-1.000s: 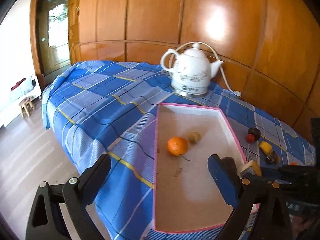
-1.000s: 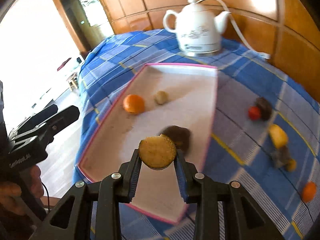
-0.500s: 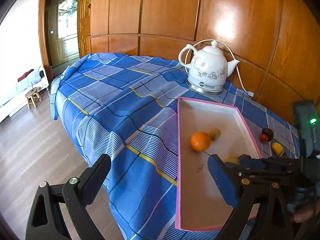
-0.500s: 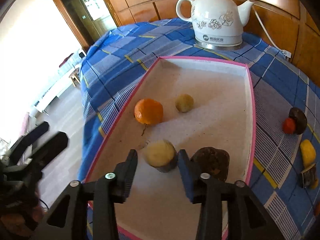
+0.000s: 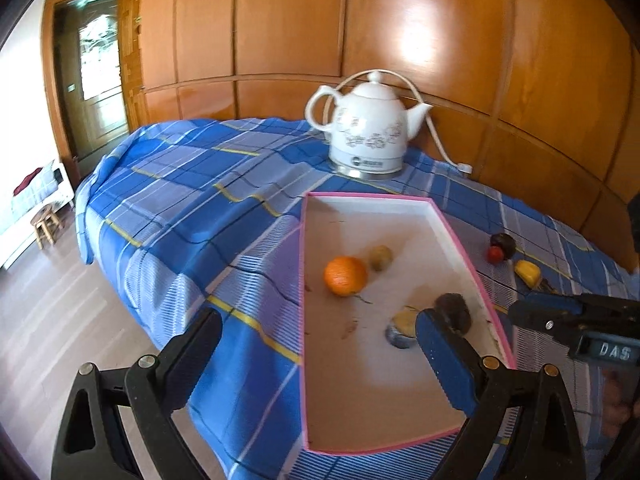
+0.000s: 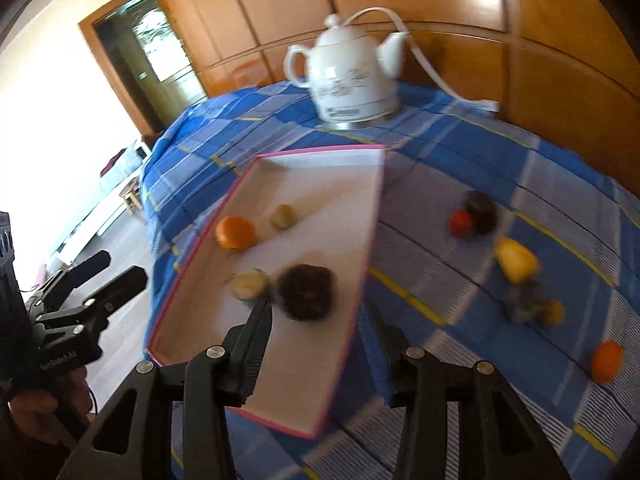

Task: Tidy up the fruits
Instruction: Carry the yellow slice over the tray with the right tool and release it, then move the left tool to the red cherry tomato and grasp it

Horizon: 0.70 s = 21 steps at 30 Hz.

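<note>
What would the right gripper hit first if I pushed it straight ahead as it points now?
Probably the dark spiky fruit in the pink-rimmed tray, just beyond the open right gripper and slightly left of centre. Motion blur leaves depth uncertain.

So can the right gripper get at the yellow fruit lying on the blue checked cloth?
Probably yes: the right gripper is open and empty, and the yellow fruit lies uncovered on the cloth, outside the pink-rimmed tray.
</note>
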Each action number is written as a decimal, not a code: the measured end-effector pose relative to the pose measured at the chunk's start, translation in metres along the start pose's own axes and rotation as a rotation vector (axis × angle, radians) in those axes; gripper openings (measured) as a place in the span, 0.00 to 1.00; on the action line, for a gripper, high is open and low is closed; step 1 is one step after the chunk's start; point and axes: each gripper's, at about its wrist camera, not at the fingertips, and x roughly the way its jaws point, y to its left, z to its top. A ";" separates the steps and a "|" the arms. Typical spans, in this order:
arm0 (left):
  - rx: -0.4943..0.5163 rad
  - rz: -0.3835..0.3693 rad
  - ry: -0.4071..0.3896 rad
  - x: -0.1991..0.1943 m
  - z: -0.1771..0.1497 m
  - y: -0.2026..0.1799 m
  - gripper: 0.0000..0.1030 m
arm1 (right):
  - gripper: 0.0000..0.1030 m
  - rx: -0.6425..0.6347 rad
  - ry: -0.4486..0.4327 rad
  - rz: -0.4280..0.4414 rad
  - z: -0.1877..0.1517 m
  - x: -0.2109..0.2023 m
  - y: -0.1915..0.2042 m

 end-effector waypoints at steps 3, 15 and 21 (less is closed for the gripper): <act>0.031 -0.020 0.003 -0.001 0.000 -0.012 0.95 | 0.44 0.032 -0.013 -0.035 -0.006 -0.014 -0.021; 0.131 -0.067 0.007 -0.003 -0.002 -0.051 0.95 | 0.44 0.090 -0.030 -0.128 -0.021 -0.047 -0.072; 0.164 -0.082 0.014 -0.002 -0.002 -0.065 0.95 | 0.44 0.107 -0.041 -0.168 -0.021 -0.061 -0.093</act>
